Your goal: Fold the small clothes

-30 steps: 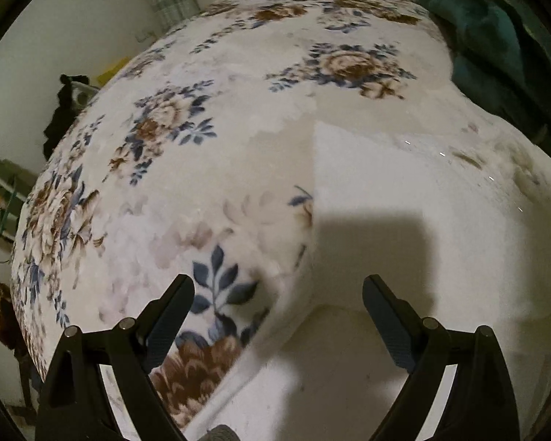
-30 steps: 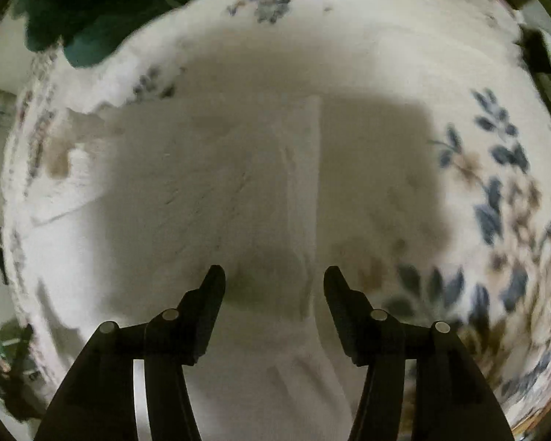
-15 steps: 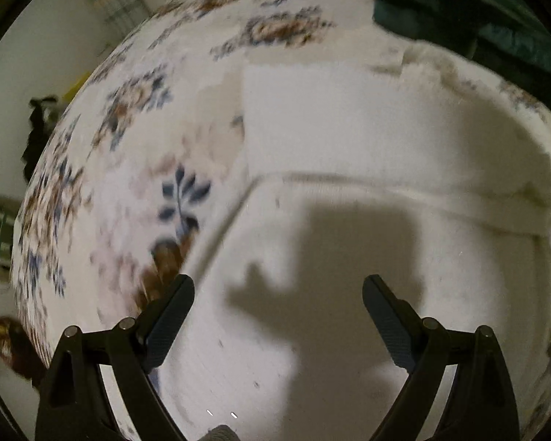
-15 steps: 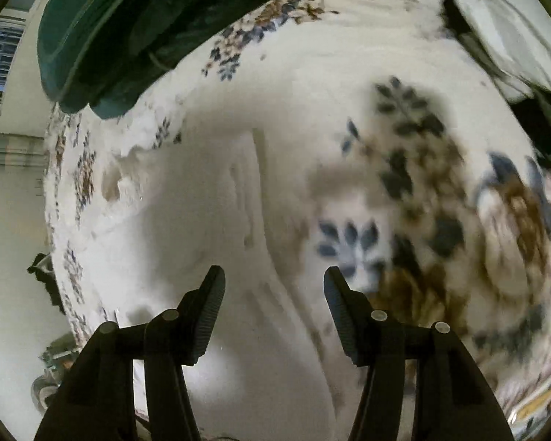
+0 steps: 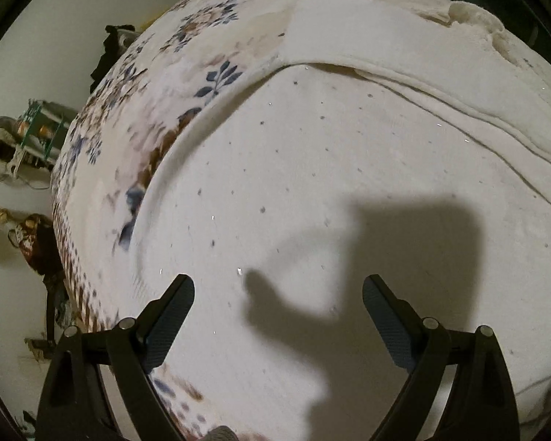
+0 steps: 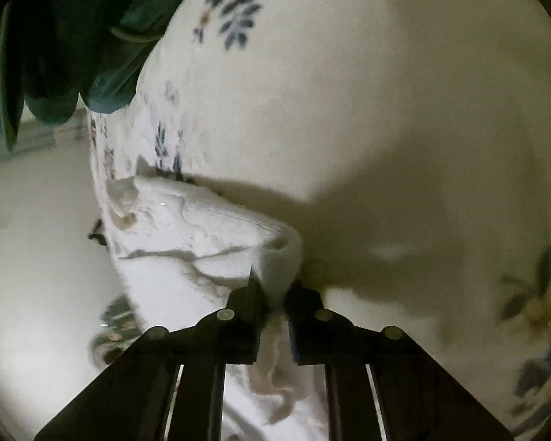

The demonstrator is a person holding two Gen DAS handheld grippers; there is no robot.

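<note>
Closing from a wide gap a moment ago, the right gripper [image 6: 273,290] now pinches the white garment's [image 6: 202,235] raised edge between its jaws, so folding can begin, while the left gripper [image 5: 278,296] hangs wide above it.

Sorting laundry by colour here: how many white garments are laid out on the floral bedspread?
1, as far as shows: the white garment lies spread on the floral bedspread under the open left gripper; the right gripper is closing on its edge. Others may lie hidden beyond the frames.
</note>
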